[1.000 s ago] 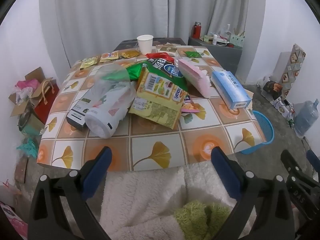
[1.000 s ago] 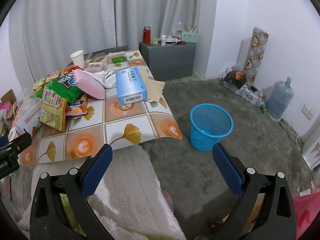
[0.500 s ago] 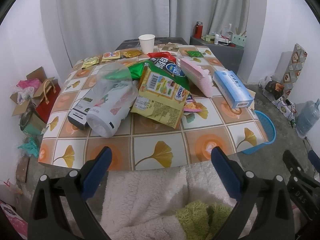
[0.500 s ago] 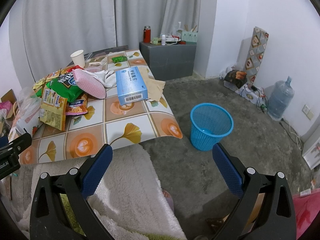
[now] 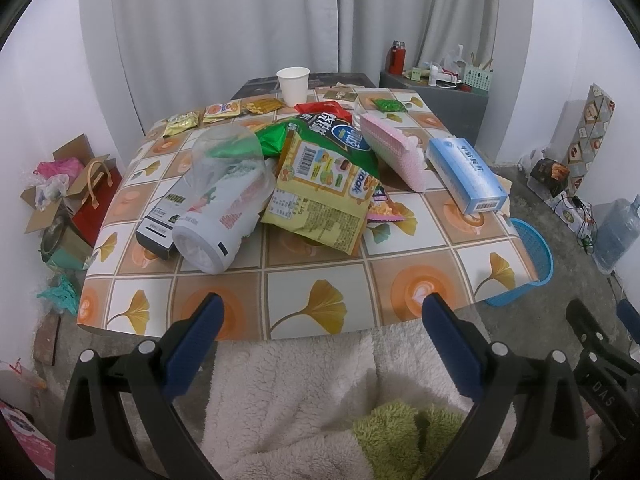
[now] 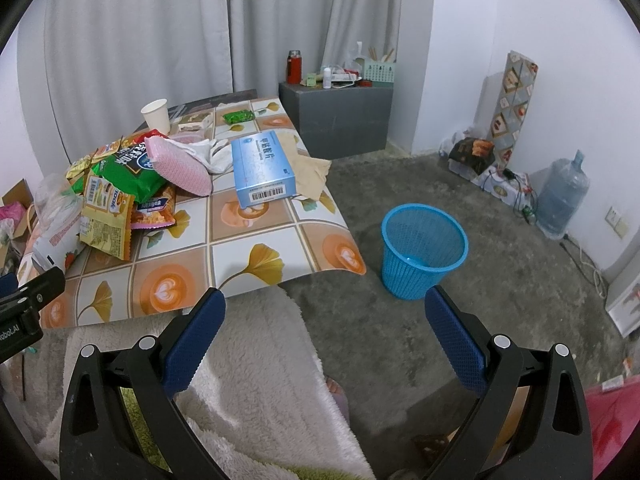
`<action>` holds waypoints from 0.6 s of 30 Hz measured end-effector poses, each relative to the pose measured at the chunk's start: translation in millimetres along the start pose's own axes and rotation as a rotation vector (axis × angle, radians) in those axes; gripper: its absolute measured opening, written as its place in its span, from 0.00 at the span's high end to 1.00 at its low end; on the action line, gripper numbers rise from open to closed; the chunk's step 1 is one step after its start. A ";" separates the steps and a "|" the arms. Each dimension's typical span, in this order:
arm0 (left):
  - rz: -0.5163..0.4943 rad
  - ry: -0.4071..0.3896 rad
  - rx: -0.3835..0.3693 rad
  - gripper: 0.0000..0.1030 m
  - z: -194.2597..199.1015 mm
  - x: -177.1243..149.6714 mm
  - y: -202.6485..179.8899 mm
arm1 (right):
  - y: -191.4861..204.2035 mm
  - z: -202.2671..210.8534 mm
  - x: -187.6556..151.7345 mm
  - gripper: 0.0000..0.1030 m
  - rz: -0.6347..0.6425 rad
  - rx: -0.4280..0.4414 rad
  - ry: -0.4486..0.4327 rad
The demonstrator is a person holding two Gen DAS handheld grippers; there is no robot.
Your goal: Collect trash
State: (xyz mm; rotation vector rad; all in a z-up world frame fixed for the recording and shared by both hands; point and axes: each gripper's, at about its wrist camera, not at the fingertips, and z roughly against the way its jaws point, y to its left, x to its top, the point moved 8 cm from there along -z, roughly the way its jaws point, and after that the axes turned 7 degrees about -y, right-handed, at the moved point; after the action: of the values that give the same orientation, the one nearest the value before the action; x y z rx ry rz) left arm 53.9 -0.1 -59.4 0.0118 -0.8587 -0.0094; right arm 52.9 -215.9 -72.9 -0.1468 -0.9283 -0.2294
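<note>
My bench carries the trash heap at twelve o'clock. The blue wastebasket waits at three, probably empty. The yellow snack bag is light and crinkly; I'd pinch its near edge. Both hand-held grippers, left and right, gape, holding nothing.

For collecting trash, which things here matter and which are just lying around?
Job: yellow snack wrapper, green chip bag, white paper cup, blue mesh wastebasket.
Lying about: red thermos, clear water jug, grey cabinet.
</note>
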 end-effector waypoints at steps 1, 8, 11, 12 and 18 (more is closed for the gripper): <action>-0.001 0.000 -0.001 0.06 0.1 0.0 -0.1 | 0.0 0.1 -0.3 0.08 -0.001 0.000 0.001; -0.001 0.001 0.002 0.06 -0.1 0.0 -0.1 | 2.9 -3.5 -6.5 0.08 -0.002 0.001 0.003; -0.002 0.001 0.003 0.06 0.1 -0.1 -0.1 | 2.7 -4.1 -8.4 0.08 -0.003 0.001 0.003; -0.002 0.001 0.002 0.06 0.1 -0.1 -0.2 | 2.7 -4.1 -8.4 0.08 -0.003 0.001 0.003; -0.003 0.003 0.004 0.06 -0.1 -0.2 -0.3 | 2.6 -4.2 -8.4 0.08 -0.004 0.003 0.005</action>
State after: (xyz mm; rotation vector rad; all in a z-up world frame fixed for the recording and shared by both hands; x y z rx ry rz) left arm 53.9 -0.5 -59.6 0.0171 -0.8559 -0.0105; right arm 52.0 -213.3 -82.3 -0.1421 -0.9241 -0.2319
